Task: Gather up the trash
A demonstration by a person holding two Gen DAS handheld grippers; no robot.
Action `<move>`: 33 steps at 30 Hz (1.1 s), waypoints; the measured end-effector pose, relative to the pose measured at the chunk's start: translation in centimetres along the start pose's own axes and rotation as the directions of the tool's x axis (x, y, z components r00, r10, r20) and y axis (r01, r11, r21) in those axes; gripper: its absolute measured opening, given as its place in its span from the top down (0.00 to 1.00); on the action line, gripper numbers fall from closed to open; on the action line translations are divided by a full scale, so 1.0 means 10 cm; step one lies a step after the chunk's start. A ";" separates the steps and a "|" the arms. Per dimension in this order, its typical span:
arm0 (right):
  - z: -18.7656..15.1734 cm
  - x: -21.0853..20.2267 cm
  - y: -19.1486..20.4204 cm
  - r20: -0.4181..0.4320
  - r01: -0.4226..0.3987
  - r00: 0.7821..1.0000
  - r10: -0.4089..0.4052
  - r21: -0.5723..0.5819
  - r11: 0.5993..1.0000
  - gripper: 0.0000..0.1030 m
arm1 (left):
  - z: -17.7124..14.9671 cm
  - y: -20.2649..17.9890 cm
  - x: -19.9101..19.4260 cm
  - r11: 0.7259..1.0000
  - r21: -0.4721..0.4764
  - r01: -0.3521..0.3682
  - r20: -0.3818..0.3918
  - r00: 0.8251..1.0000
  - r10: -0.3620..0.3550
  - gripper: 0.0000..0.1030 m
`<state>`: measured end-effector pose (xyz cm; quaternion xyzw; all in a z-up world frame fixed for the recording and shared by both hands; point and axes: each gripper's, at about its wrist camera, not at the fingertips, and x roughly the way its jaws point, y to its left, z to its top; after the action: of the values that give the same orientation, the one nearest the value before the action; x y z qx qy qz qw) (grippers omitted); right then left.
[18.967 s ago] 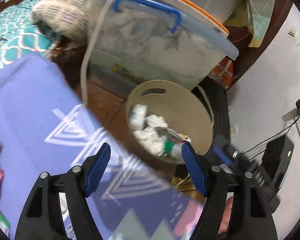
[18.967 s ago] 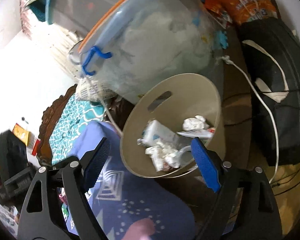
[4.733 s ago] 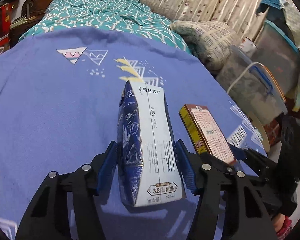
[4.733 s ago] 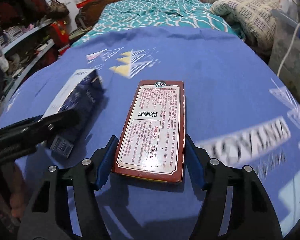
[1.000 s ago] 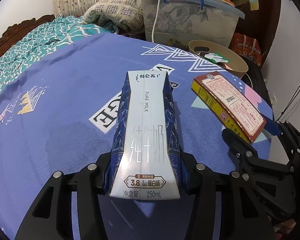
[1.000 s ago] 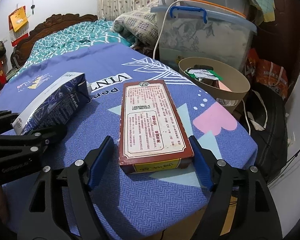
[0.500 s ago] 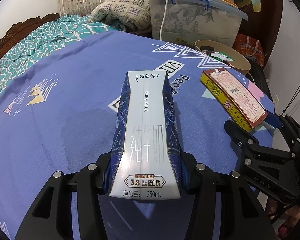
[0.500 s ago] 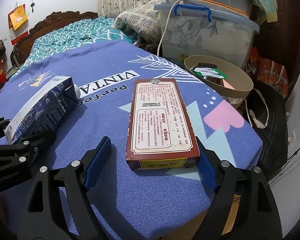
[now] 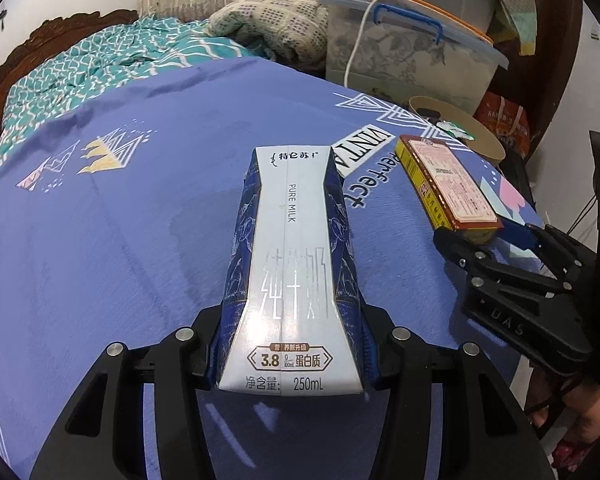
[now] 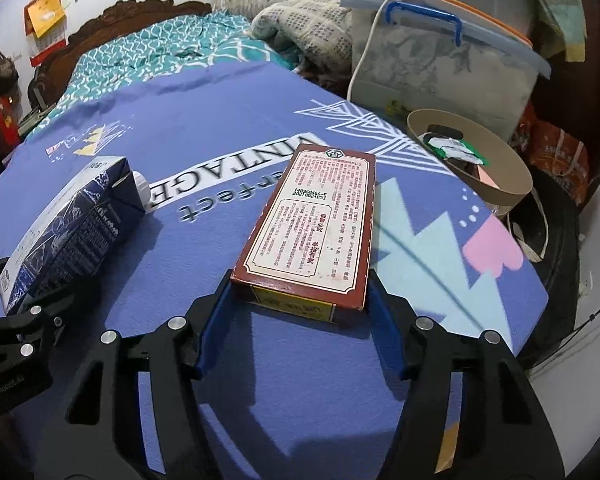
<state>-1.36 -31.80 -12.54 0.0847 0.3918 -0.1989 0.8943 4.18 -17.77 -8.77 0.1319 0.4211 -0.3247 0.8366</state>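
Blue patterned bedcover (image 9: 100,240) filled both views. On it the left gripper (image 9: 290,344) was clamped on a milk carton (image 9: 292,264) lying lengthwise. To the carton's right the right gripper (image 10: 300,312) pinched a flat red box (image 10: 316,232). Both pointed level along the cover. Beyond the box, off the bed's edge, stood a tan waste bin (image 10: 500,184) with scraps inside. By my judgement both pieces were gripped but neither binned yet.

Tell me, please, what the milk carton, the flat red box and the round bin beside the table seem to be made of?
Milk carton: coated paperboard, going by the glossy glare and folded, creased edges. Flat red box: printed cardboard with a slight sheen; sharp folded corners and scuffed edges suggest it. Round bin: matte beige, thin even wall with a cut-out handle slot; probably plastic, though pressed fibre cannot be ruled out.
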 end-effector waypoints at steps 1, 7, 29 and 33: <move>-0.02 -0.02 0.03 -0.005 0.004 1.000 -0.004 0.004 1.000 0.39 | -0.02 0.02 -0.02 1.000 -0.003 0.001 0.004 1.000 -0.001 0.53; -0.18 -0.19 0.22 -0.048 0.018 0.999 -0.015 0.045 0.999 0.39 | -0.12 0.15 -0.17 0.999 -0.015 0.032 0.038 0.999 -0.031 0.53; -0.19 -0.25 0.94 -0.028 -0.117 0.993 0.115 -0.073 0.990 0.38 | -0.25 0.69 -0.32 0.984 -0.178 0.017 0.051 0.999 -0.008 0.53; -0.15 -0.21 0.79 -0.017 -0.137 0.991 0.136 -0.051 0.989 0.38 | -0.30 0.91 -0.35 0.970 -0.245 -0.004 0.033 0.999 0.013 0.53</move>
<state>-0.31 -23.52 -12.08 0.0894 0.3964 -0.1263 0.9049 6.75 -7.96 -8.31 0.0239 0.4429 -0.2689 0.8549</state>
